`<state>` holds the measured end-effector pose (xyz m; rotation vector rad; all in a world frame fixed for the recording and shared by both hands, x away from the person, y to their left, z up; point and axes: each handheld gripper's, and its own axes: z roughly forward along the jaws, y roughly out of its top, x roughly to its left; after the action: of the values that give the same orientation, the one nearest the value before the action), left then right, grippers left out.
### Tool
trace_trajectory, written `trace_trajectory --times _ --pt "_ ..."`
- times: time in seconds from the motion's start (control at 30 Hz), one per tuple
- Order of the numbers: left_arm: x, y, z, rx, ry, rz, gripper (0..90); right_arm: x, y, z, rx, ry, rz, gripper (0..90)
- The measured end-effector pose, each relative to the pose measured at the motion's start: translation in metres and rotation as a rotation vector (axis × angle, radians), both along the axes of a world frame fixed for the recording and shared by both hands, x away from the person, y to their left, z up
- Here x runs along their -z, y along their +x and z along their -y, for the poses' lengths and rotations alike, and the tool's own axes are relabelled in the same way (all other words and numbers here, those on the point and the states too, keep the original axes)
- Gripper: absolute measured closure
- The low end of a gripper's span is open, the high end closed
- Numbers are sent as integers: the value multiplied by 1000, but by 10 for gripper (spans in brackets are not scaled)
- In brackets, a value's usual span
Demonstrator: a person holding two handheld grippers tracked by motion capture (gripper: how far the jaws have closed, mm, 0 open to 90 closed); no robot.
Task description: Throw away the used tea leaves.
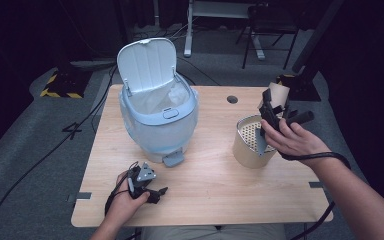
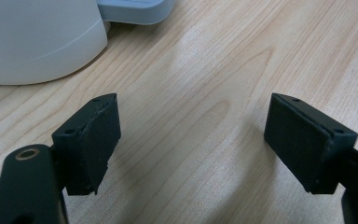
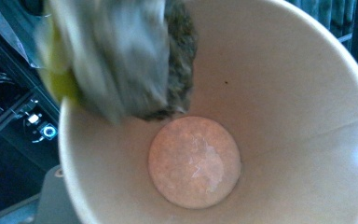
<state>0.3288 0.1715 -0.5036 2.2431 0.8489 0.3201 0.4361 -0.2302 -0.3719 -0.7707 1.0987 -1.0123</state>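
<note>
Gripping a brown paper cup [image 1: 279,93] raised above the table [image 1: 210,170], the right tool [image 1: 271,111] has its jaws closed on the cup's rim beside the perforated beige container [image 1: 250,142]. The left tool [image 1: 147,187] rests open near the pale blue bin [image 1: 157,115].

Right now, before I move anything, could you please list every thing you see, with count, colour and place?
Plastic pedal bin: one, light blue, lid open, table's left half.
Perforated cylinder container: one, beige, table's right side.
Paper cup: one, brown outside, pale inside, held above the container.
Soft wad: one, grey-green, at the cup's rim; blurred.
Wooden table: one, light wood.
Left gripper: one, black, open, low near the bin's pedal.
Right gripper: one, black, shut on the cup.
</note>
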Motion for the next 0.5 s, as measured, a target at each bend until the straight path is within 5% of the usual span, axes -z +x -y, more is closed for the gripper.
trace_trajectory --times 0.1,0.2,0.3,0.5 --pt "0 0 0 0 0 0 192 2 0 0 1 -14 -3 306" --pt "0 0 0 0 0 0 191 -4 -1 1 -5 52 20 306" --pt "0 0 0 0 0 0 191 -8 0 2 -2 24 23 306" --pt "0 0 0 0 -1 0 191 -14 -1 7 1 84 14 304"
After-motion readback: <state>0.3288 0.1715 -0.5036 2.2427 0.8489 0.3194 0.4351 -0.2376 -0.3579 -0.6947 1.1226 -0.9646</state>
